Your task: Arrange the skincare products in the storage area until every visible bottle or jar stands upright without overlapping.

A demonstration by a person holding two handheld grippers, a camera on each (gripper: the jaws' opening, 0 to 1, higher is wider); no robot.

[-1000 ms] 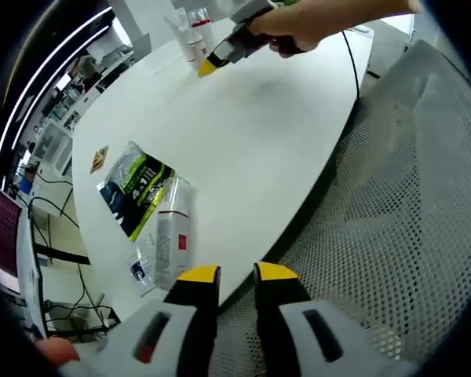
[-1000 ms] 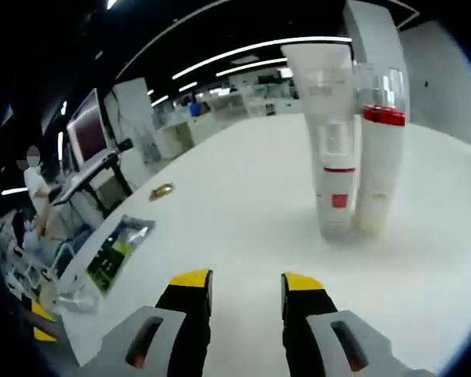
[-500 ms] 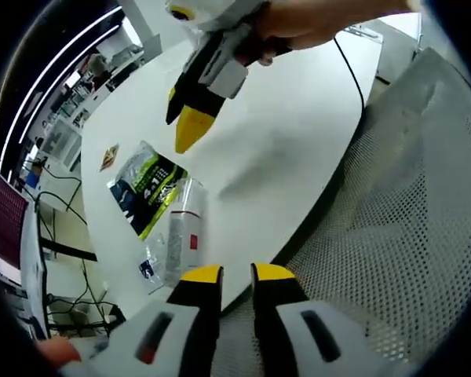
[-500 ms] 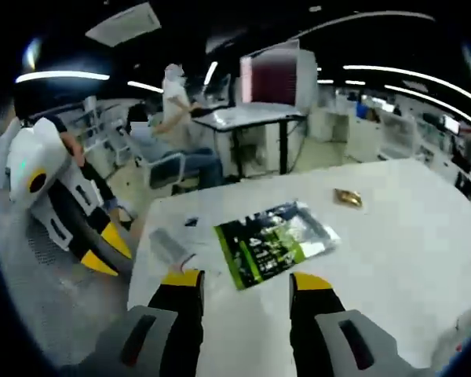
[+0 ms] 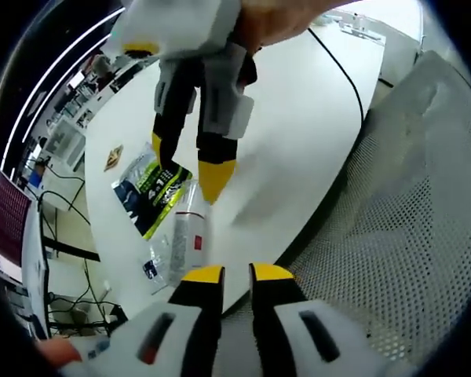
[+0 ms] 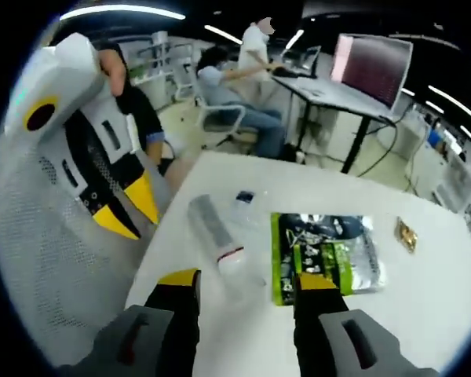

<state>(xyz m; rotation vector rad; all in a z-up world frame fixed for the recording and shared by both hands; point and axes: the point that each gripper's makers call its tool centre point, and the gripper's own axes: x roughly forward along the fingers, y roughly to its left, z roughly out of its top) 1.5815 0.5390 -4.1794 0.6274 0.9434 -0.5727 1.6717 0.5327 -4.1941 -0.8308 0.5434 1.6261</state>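
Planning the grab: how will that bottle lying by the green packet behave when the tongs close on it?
The bottle lies on its side on the table near the edge; being round, it may roll. It looks smooth, so possibly slippery. The right tongs stand open above it.

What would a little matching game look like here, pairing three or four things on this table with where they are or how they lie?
Things:
1. clear bottle
2. green and black pouch
3. small gold packet
4. right gripper

States:
A. open, poised above the table
B. lying flat in the middle, label up
C. lying on its side near the table edge
D. off alone beyond the pouch

Pairs: 1-C, 2-B, 3-D, 4-A
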